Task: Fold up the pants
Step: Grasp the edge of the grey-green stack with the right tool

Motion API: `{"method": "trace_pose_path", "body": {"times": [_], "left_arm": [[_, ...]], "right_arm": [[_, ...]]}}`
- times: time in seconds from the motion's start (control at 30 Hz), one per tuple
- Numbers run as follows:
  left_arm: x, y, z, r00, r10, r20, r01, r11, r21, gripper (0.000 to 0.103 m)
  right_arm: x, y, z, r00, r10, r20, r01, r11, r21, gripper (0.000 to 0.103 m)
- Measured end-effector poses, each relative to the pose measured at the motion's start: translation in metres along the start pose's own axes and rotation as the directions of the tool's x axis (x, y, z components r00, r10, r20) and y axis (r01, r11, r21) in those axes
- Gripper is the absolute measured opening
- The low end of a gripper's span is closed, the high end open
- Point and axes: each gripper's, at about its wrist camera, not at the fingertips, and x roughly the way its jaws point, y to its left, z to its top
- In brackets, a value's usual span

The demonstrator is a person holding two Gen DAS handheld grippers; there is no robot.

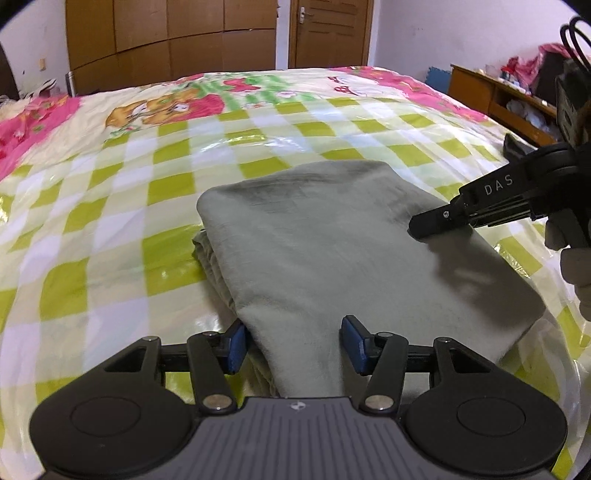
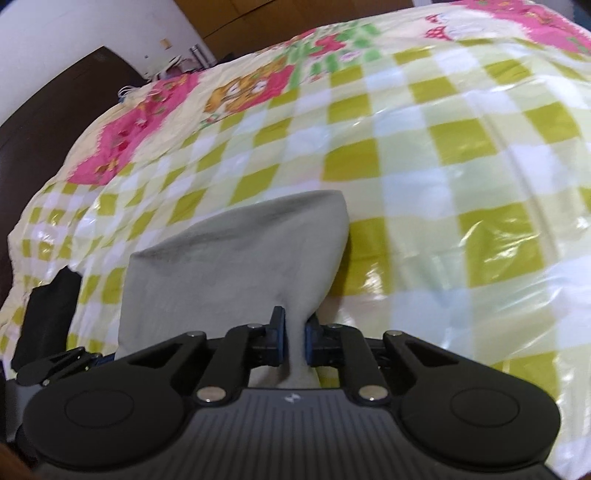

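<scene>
Grey-green pants (image 1: 332, 240) lie folded into a thick rectangle on the bed. My left gripper (image 1: 295, 345) sits low at the near end of the fold, its blue pads (image 1: 236, 347) standing wide, with the cloth lying loose between them. My right gripper (image 1: 424, 227) comes in from the right and is shut on the pants' right edge. In the right wrist view its pads (image 2: 279, 332) pinch a gathered strip of the pants (image 2: 240, 251), and the cloth rises from the bed toward the jaws (image 2: 295, 332).
The bed (image 1: 110, 221) has a green-and-white chequered sheet under glossy clear plastic. A wooden wardrobe (image 1: 166, 37) and a door (image 1: 332, 29) stand behind it. A cluttered wooden shelf (image 1: 498, 99) is at the right, and a dark headboard (image 2: 44, 122) at the left.
</scene>
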Motion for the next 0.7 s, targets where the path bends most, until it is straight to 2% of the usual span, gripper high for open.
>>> {"method": "trace_pose_path", "body": {"times": [0.7], "left_arm": [[0.014, -0.014, 0.009, 1.000, 0.021, -0.020, -0.020, 0.999, 0.038, 0.064]], "right_arm": [[-0.008, -0.023, -0.013, 0.999, -0.051, 0.014, 0.050, 0.998, 0.036, 0.011]]}}
